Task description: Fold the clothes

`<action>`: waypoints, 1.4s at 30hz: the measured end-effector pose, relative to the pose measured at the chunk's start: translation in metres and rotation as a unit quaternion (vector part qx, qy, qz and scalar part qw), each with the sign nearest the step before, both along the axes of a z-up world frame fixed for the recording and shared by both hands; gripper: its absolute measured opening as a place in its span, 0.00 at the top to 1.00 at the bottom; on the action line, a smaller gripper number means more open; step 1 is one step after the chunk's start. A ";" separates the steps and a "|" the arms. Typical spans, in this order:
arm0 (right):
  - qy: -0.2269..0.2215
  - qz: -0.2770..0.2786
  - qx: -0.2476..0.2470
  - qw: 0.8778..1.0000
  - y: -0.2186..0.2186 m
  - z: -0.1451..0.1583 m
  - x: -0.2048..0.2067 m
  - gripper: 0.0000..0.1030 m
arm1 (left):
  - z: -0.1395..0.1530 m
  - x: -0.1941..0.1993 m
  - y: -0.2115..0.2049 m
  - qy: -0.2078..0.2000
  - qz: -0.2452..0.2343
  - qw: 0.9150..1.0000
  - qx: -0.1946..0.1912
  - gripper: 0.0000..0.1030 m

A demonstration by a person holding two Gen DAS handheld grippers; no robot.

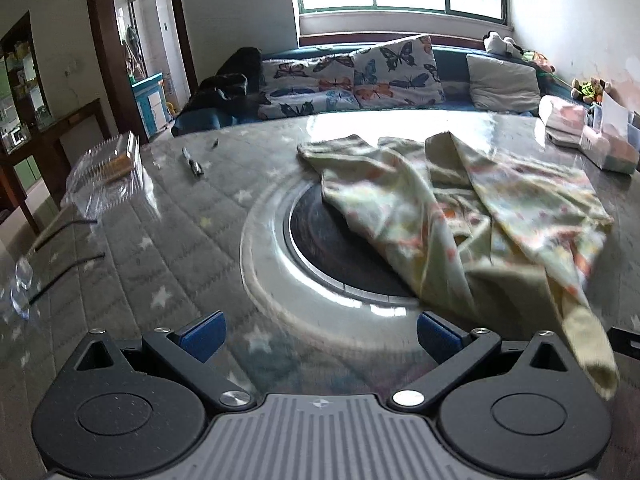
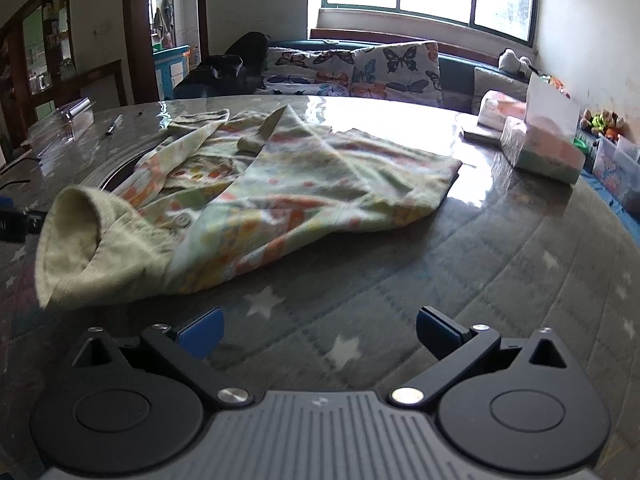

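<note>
A crumpled pale-yellow child's garment with an orange and green print [image 1: 472, 216] lies on the round table, partly over the dark centre disc [image 1: 332, 240]. In the right wrist view the garment [image 2: 288, 184] fills the middle, with a ribbed cuff [image 2: 80, 240] nearest at the left. My left gripper [image 1: 320, 340] is open and empty, just short of the garment's near left side. My right gripper [image 2: 320, 336] is open and empty, a little in front of the garment's near edge.
The table [image 2: 460, 280] has a glossy cover over a grey star-print quilt. A clear plastic box [image 1: 108, 172] and a pen [image 1: 192, 164] lie at the left. Tissue packs [image 2: 540, 148] stand at the right. A sofa with butterfly cushions [image 1: 360, 76] runs behind.
</note>
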State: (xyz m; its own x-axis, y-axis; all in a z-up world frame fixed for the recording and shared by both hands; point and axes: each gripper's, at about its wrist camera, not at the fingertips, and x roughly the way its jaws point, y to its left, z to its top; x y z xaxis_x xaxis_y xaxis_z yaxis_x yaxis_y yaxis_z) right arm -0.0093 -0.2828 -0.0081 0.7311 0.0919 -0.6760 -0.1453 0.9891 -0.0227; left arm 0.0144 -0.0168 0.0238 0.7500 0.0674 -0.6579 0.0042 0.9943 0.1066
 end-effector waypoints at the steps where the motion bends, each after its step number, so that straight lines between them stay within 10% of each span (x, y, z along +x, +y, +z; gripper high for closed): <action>1: -0.003 0.000 -0.001 1.000 -0.002 0.003 0.004 0.00 | 0.003 0.004 -0.001 -0.004 -0.001 1.000 0.001 0.00; 17: -0.026 0.026 0.025 0.999 -0.005 0.032 0.119 0.13 | 0.014 0.089 -0.033 -0.021 -0.070 0.996 -0.045 0.01; 33: 0.016 0.081 0.051 0.995 0.042 0.015 0.252 0.43 | -0.012 0.140 -0.040 0.021 -0.114 0.990 -0.079 0.55; 42: 0.040 0.081 0.064 0.994 0.044 -0.001 0.282 0.71 | -0.008 0.145 -0.041 0.018 -0.121 0.989 -0.081 0.53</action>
State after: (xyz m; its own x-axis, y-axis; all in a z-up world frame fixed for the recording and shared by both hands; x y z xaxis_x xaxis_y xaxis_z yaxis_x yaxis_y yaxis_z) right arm 0.2728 -0.2386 -0.0093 0.6444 0.2942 -0.7059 -0.2999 0.9463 0.1206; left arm 0.1592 -0.0580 0.0157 0.7070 -0.2193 -0.6723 0.2451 0.9678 -0.0578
